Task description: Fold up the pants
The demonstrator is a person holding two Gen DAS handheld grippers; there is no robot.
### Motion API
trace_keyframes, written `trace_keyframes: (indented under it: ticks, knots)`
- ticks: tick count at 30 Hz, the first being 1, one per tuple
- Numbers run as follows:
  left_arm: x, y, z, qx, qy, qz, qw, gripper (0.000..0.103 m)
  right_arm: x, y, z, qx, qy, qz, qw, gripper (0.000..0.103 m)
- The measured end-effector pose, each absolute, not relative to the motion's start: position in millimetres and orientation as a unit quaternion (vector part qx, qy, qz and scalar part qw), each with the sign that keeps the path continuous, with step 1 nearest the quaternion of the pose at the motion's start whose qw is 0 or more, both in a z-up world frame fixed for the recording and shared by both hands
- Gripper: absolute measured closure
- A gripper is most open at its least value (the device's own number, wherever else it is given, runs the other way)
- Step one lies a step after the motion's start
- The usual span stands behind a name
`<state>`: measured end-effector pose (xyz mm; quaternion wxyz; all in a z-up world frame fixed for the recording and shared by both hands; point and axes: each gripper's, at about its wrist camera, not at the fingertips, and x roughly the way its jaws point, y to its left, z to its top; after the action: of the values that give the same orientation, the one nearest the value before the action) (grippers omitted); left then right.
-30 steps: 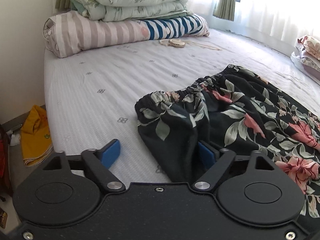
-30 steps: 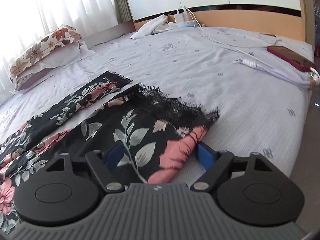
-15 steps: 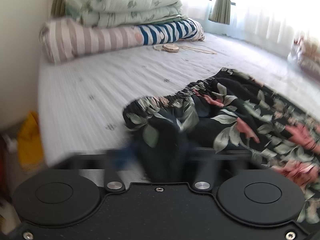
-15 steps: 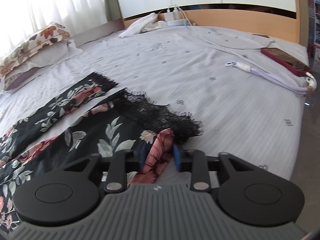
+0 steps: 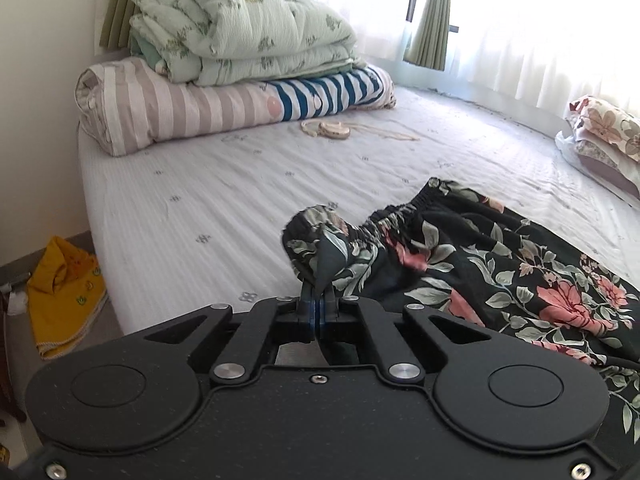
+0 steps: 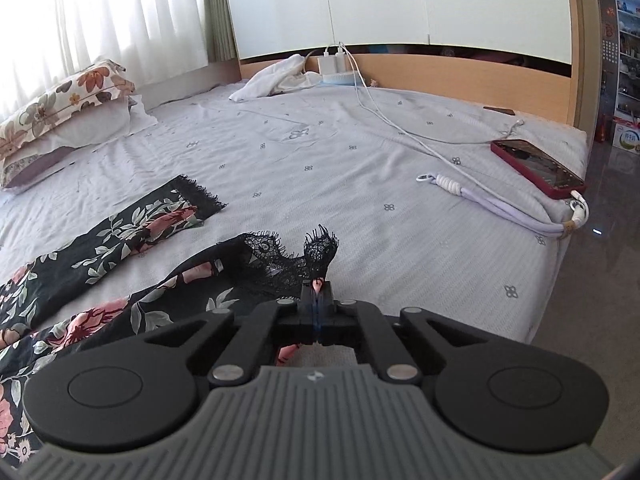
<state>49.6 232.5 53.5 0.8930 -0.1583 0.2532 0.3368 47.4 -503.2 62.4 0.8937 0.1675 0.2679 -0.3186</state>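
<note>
bed (image 5: 224, 200) | pants (image 5: 500, 272) pinched by left claw (image 5: 318, 304), right claw (image 6: 317, 300) | phone (image 6: 536, 166) near

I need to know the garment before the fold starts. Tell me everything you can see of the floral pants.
The pants are thin black fabric printed with pink flowers and pale green leaves, lying mostly flat on the bed sheet. They have a gathered elastic waistband and black lace hems. The left gripper is shut on the near waistband corner, bunching it up; the right gripper is shut on the near leg's lace hem, lifting it. The far leg lies flat.
</note>
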Motion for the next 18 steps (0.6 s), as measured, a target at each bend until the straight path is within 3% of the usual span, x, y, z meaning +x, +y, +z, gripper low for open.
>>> trace_keyframes:
  ticks: [18]
  knots:
    - [31.1, 244.8, 45.4, -0.152, 0.289, 0.344, 0.881, 0.101, 27.2, -503.5, 56.1, 0.156, 0.29, -0.314, 0.89, 0.101]
